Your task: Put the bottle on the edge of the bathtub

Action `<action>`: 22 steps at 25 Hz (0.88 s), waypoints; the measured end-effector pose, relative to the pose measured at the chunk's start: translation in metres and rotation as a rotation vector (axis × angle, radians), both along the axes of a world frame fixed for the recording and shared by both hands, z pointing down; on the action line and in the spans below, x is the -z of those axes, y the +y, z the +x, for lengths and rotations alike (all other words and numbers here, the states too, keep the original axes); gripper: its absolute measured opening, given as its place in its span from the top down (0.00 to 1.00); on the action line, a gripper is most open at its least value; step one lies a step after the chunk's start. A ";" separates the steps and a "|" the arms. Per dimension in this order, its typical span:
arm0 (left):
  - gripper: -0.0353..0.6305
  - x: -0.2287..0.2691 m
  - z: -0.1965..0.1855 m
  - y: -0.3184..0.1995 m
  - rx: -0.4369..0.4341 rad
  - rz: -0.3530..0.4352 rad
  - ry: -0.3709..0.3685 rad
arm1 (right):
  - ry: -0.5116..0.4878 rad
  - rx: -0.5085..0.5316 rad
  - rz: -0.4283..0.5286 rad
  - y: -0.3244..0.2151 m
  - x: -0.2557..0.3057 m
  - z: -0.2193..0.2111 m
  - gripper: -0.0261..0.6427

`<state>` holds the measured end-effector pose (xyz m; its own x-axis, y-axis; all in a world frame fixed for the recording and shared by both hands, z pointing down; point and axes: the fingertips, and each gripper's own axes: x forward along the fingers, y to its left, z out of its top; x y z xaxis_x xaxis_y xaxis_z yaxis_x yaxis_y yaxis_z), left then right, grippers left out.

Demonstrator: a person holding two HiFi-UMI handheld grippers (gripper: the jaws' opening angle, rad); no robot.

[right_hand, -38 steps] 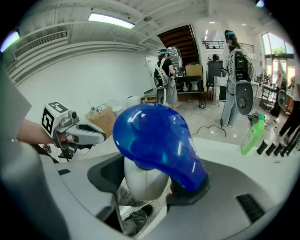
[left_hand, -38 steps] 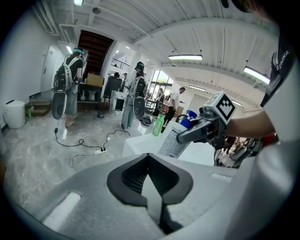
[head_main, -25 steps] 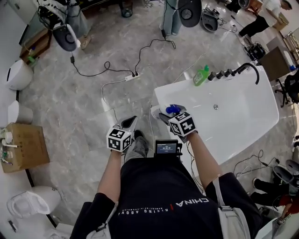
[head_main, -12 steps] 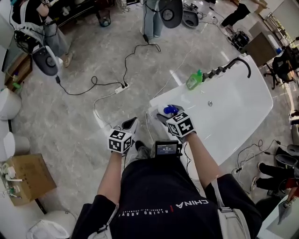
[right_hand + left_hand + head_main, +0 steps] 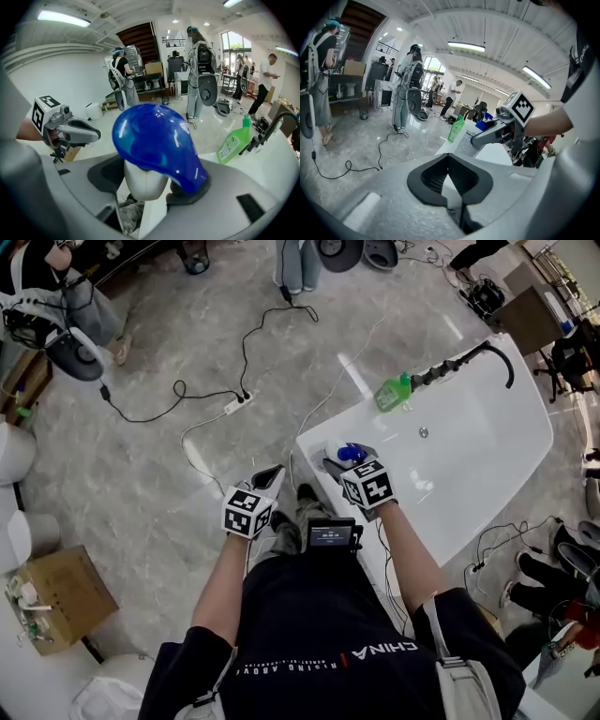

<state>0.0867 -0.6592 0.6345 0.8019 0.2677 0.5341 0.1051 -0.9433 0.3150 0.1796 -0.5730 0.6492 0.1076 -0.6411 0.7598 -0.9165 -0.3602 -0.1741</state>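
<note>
My right gripper (image 5: 349,463) is shut on a bottle with a white body (image 5: 145,180) and a glossy blue cap (image 5: 157,140). In the head view the blue cap (image 5: 350,453) hangs over the near left corner of the white bathtub (image 5: 317,440). Whether the bottle touches the rim is hidden. A green bottle (image 5: 394,393) stands on the tub's far edge beside the black faucet (image 5: 469,362). My left gripper (image 5: 270,476) is shut and empty over the floor, left of the tub. Its jaws (image 5: 454,187) meet with nothing between them.
A power strip (image 5: 234,407) with cables lies on the marble floor ahead. A cardboard box (image 5: 56,596) sits at the left. People stand at the far side (image 5: 298,263). More cables and gear lie to the right of the tub (image 5: 506,549).
The head view has swung a little, and both grippers have crept slightly forward. The right gripper still holds the bottle at the tub's near corner.
</note>
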 end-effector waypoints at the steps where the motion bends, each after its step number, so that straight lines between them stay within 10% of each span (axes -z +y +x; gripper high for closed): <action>1: 0.93 -0.004 0.005 -0.002 -0.002 0.000 -0.008 | -0.001 -0.008 -0.007 -0.002 -0.006 0.005 0.55; 22: 0.93 -0.047 0.079 -0.033 0.047 -0.040 -0.122 | 0.060 -0.052 -0.195 -0.045 -0.111 0.090 0.55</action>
